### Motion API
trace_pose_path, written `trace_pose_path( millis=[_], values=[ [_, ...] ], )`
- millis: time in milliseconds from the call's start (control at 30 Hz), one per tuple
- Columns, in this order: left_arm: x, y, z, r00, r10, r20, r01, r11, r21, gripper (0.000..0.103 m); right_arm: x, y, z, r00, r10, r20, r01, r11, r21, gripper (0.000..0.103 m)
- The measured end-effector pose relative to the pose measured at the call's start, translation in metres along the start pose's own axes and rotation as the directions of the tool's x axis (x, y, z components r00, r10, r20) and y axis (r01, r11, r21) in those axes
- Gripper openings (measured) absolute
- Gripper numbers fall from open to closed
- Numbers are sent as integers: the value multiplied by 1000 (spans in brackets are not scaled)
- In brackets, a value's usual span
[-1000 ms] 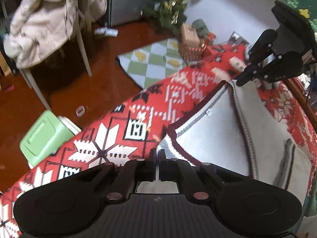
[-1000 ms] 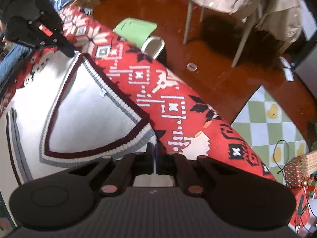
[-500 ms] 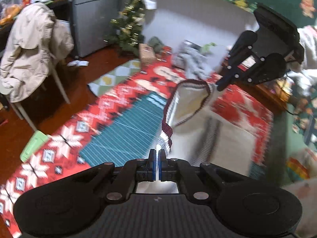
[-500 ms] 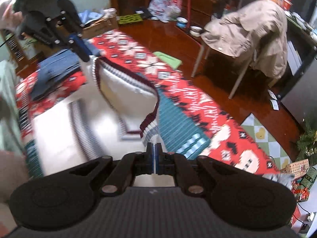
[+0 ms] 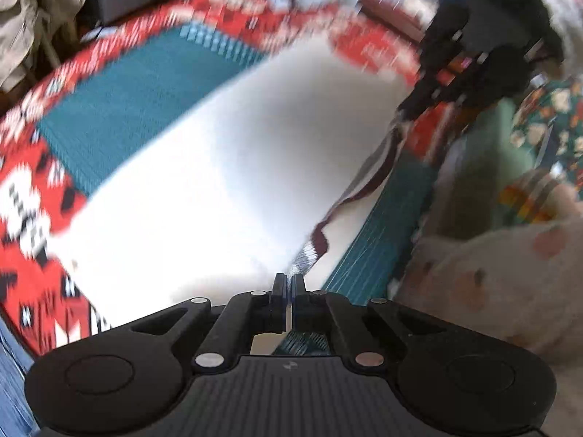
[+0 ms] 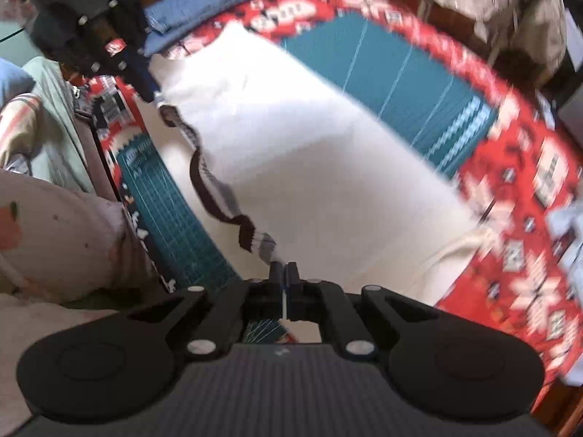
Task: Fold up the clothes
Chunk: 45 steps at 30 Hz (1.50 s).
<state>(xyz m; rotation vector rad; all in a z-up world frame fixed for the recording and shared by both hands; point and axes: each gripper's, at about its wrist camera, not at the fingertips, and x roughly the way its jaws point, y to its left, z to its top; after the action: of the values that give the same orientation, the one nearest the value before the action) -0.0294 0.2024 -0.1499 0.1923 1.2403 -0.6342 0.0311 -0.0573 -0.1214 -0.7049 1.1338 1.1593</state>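
Both grippers clamp tight: left gripper [image 5: 289, 280] and right gripper [image 6: 283, 269] each pinch the striped hem of the white knit sweater [image 6: 309, 153], which is spread over the red patterned blanket [image 6: 517, 240] and the teal mat [image 6: 393, 73].

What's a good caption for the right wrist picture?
Both grippers, right and left, pinch the sweater's striped edge over the rug.

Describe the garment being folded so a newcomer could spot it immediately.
On the red patterned tablecloth with its teal centre lies a cream knitted sweater, the largest pale shape. Unlike the folded blue clothes beyond, it has a maroon-and-grey striped edge, pinched by both grippers.
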Motion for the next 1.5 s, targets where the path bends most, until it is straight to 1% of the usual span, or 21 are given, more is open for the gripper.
trace_pose_path(
  millis=[33, 200, 267, 333, 367, 400, 433, 533, 633, 700, 767, 933, 1000, 1067, 1167, 1200, 1233, 1267, 1300, 1367, 1500],
  values=[
    [6, 0, -5, 1000, 7, -20, -7, 1000, -10, 4, 5, -1, -4, 1000, -2, -1, 2, 1000, 21, 9],
    [2, 4, -22, 999, 13, -53, -17, 997, -78, 5, 7, -10, -19, 1000, 13, 7, -14, 990, 141, 13],
    [-8, 10, -25, 999, 20, -32, -25, 988, -150, 5, 0, -15, -24, 1000, 13, 20, -17, 981, 195, 14],
    [-18, 23, -24, 999, 45, 4, -42, 968, -247, 6, -7, -25, -27, 999, 2, 50, -16, 957, 289, 28],
    [-24, 32, -24, 997, 70, 24, -60, 953, -297, 6, -9, -33, -29, 997, -10, 71, -15, 937, 348, 30],
    [-28, 43, -24, 994, 103, 45, -80, 931, -356, 6, -11, -41, -30, 996, -23, 92, -16, 914, 406, 31],
    [-32, 55, -24, 989, 134, 69, -92, 898, -430, 6, -13, -49, -32, 993, -38, 111, -18, 886, 462, 33],
    [-41, 89, -27, 968, 212, 132, -80, 766, -638, 6, -20, -72, -36, 983, -88, 164, -34, 785, 619, 37],
    [-42, 114, -26, 952, 256, 171, -39, 650, -759, 13, -25, -97, -40, 967, -145, 211, -65, 659, 750, 42],
    [-37, 124, -25, 949, 257, 184, -7, 598, -801, 25, -23, -114, -43, 953, -176, 248, -108, 568, 816, 47],
    [-32, 131, -22, 950, 251, 188, 18, 555, -832, 28, -18, -130, -44, 945, -186, 269, -146, 497, 855, 54],
    [-19, 140, -16, 956, 238, 171, 24, 518, -855, 29, -3, -159, -47, 934, -233, 271, -175, 362, 916, 55],
    [-17, 146, -15, 956, 241, 167, 24, 503, -864, 29, 3, -166, -48, 933, -251, 259, -173, 319, 932, 55],
    [-15, 154, -16, 957, 233, 175, 44, 480, -876, 29, 12, -173, -47, 933, -258, 252, -173, 294, 940, 55],
    [-11, 162, -17, 960, 211, 182, 70, 449, -891, 23, 19, -181, -45, 935, -248, 255, -184, 275, 944, 52],
    [-10, 164, -17, 963, 207, 174, 65, 448, -892, 12, 21, -183, -45, 936, -245, 254, -187, 267, 945, 44],
    [-9, 165, -16, 965, 207, 159, 49, 454, -889, 5, 24, -186, -44, 939, -244, 243, -178, 258, 949, 35],
    [-8, 166, -16, 966, 211, 152, 41, 456, -889, 5, 26, -188, -43, 943, -242, 226, -165, 249, 954, 28],
    [-9, 167, -16, 964, 217, 153, 40, 452, -891, 4, 28, -189, -42, 947, -245, 207, -146, 247, 958, 7],
    [-11, 167, -18, 961, 233, 152, 34, 446, -894, 4, 30, -192, -39, 949, -260, 180, -114, 251, 961, 4],
    [-10, 169, -22, 956, 262, 135, 8, 436, -900, 4, 27, -197, -37, 934, -313, 172, -92, 256, 962, 3]
  ],
)
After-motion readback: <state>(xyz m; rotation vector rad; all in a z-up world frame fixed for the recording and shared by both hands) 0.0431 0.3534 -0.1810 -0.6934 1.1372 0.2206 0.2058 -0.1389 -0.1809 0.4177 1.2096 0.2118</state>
